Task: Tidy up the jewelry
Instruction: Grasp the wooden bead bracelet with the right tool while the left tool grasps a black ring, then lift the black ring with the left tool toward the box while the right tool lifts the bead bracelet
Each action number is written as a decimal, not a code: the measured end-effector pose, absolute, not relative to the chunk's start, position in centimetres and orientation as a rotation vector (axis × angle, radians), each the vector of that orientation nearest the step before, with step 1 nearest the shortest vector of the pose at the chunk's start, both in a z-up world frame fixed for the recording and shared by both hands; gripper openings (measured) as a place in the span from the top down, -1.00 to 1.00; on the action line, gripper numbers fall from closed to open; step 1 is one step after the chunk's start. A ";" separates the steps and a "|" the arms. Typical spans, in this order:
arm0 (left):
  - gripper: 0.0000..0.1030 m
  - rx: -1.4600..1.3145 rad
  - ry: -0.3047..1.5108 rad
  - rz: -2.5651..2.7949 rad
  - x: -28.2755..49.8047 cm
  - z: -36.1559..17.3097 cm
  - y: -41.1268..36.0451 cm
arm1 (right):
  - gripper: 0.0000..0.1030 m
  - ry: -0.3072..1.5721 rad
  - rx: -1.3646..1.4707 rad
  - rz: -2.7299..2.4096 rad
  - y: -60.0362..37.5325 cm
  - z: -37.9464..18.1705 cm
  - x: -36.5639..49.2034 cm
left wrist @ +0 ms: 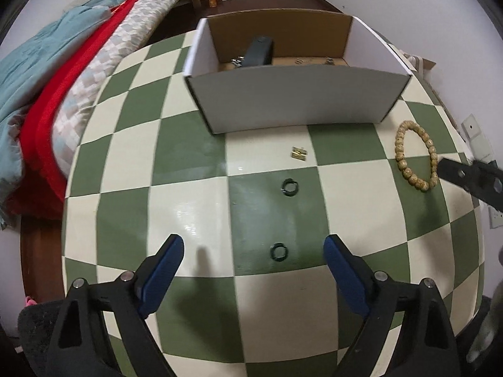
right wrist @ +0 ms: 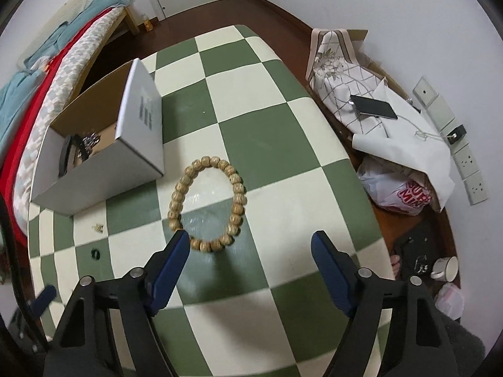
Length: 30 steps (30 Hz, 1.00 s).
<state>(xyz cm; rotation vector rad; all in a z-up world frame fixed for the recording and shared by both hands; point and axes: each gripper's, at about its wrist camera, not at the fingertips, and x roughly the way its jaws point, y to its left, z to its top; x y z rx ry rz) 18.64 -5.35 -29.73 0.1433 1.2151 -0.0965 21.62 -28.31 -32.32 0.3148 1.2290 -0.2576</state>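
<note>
Wooden bead bracelet [right wrist: 207, 202] is lying on the checkered surface [right wrist: 267, 132] before the released right gripper [right wrist: 250, 246]; left gripper [left wrist: 254, 249] is hovering, released, over a dark ring [left wrist: 278, 252].

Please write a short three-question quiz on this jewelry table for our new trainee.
1. True or false: the left gripper is open.
2. Which thing lies nearest the right gripper? A) the bracelet B) the gold clasp C) the box
3. How many dark rings lie on the table in the left wrist view?

Key
1. True: its fingers stand apart, with the near ring on the table between them.
2. A.
3. Two: the near one and the far ring.
</note>
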 end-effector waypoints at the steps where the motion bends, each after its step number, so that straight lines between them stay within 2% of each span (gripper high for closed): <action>1: -0.48 0.144 1.221 -0.107 18.6 -30.0 -5.6 | -0.54 1.229 0.323 -0.260 -28.3 -32.7 22.0; 3: -0.23 0.144 1.234 -0.120 18.5 -30.3 -5.9 | -0.49 1.230 0.331 -0.260 -28.2 -33.1 22.4; 5: 0.11 0.138 1.247 -0.132 18.5 -30.8 -6.1 | -0.41 1.234 0.328 -0.255 -27.9 -33.6 22.9; 7: 0.25 0.123 1.237 -0.139 18.5 -30.6 -6.0 | -0.26 1.245 0.322 -0.249 -27.5 -34.1 23.3; 9: 0.45 0.119 1.234 -0.148 18.5 -30.5 -6.0 | -0.17 1.249 0.303 -0.251 -27.2 -34.4 23.5; 10: 0.64 0.117 1.231 -0.153 18.4 -30.4 -6.1 | -0.10 1.245 0.286 -0.253 -26.9 -34.5 23.6; 11: 0.71 0.116 1.230 -0.156 18.4 -30.4 -6.2 | -0.05 1.242 0.272 -0.261 -26.8 -34.5 23.6; 12: 0.72 0.119 1.227 -0.157 18.4 -30.4 -6.2 | 0.15 1.237 0.255 -0.272 -26.6 -34.5 23.6; 13: 0.78 0.122 1.224 -0.158 18.3 -30.4 -6.3 | 0.44 1.233 0.237 -0.283 -26.5 -34.4 23.6; 15: 0.83 0.126 1.220 -0.159 18.2 -30.4 -6.4 | 0.82 1.227 0.226 -0.282 -26.5 -34.4 23.4; 30: 0.83 0.137 1.211 -0.155 17.6 -30.9 -5.9 | 0.81 1.313 0.144 -0.159 -24.1 -33.8 15.7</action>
